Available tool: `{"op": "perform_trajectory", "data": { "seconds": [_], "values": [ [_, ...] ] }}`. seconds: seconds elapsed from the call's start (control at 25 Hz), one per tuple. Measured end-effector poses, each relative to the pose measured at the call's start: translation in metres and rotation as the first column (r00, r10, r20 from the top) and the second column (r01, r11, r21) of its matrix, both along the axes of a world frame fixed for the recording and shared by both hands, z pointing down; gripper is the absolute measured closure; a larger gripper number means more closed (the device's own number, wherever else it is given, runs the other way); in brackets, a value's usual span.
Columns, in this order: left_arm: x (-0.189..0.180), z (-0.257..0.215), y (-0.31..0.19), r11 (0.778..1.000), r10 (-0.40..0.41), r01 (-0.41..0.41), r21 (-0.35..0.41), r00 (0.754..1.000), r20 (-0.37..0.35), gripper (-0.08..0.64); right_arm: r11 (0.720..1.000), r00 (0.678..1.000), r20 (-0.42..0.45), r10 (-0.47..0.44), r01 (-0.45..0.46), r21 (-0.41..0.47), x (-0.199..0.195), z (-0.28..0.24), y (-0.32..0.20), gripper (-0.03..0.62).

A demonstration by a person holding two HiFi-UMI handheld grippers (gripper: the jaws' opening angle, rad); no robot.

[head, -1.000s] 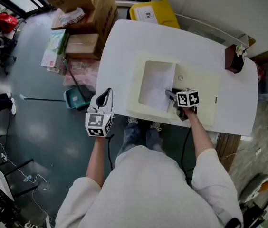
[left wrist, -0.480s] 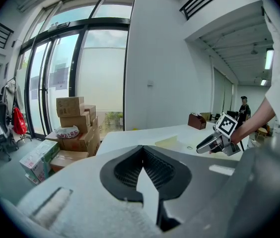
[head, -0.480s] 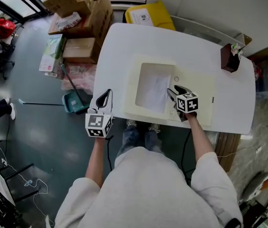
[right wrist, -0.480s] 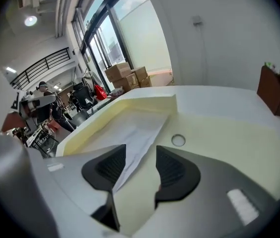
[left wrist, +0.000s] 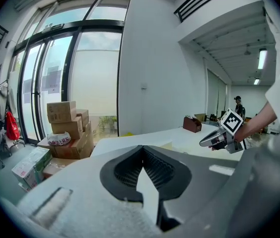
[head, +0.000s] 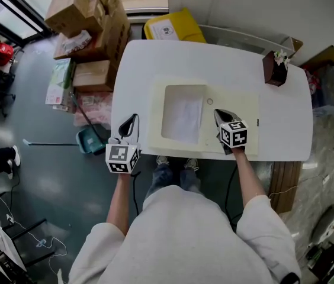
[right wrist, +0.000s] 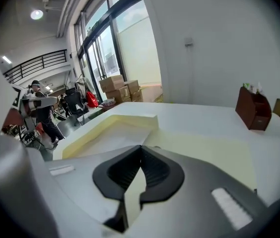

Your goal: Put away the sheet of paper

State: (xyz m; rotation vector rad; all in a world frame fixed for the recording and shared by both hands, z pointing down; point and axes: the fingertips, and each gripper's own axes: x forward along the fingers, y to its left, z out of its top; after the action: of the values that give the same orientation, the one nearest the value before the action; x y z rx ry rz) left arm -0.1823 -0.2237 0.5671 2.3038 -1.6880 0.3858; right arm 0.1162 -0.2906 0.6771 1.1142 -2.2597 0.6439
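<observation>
The white sheet of paper (head: 184, 112) lies flat in the sunken recess of a cream foam tray (head: 238, 99) on the white table. My right gripper (head: 219, 114) hovers over the tray's raised right part, just right of the recess, jaws shut with nothing between them. Its own view shows the closed jaws (right wrist: 139, 155) and the recess with the paper (right wrist: 111, 133) ahead to the left. My left gripper (head: 130, 122) hangs off the table's front left edge, jaws shut (left wrist: 142, 155) and empty. In the left gripper view the right gripper (left wrist: 203, 143) shows over the table.
A brown holder (head: 274, 68) stands at the table's far right corner. Cardboard boxes (head: 90, 16) and a yellow bin (head: 173, 25) sit on the floor beyond the table. A green dustpan (head: 89, 139) lies on the floor to the left.
The right gripper left the paper's right edge, drew back to the right and its jaws closed empty. The paper now lies flat in the recess. The left gripper stayed put.
</observation>
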Motion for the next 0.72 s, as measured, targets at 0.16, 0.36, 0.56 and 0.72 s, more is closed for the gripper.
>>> {"op": "perform_trajectory", "data": {
  "seconds": [0.16,0.36,0.56,0.72],
  "values": [
    [0.012,-0.008,-0.009,0.999,0.030,-0.030,0.016,1.000,0.003,0.555,0.998,0.998,0.006,0.055,-0.056,0.037,0.022,-0.014,0.002,0.591],
    [0.029,-0.018,-0.020,0.997,0.066,-0.066,0.036,0.998,0.011,0.555,0.986,0.992,0.019,0.124,-0.125,0.110,0.048,-0.042,0.002,0.592],
    [0.042,-0.030,-0.030,0.994,0.091,-0.092,0.061,0.996,0.018,0.555,0.965,0.986,0.036,0.161,-0.165,0.205,0.063,-0.076,0.003,0.592],
    [0.045,-0.040,-0.033,0.992,0.097,-0.098,0.083,0.995,0.023,0.555,0.941,0.980,0.053,0.190,-0.197,0.275,0.072,-0.103,0.004,0.592]
  ]
}}
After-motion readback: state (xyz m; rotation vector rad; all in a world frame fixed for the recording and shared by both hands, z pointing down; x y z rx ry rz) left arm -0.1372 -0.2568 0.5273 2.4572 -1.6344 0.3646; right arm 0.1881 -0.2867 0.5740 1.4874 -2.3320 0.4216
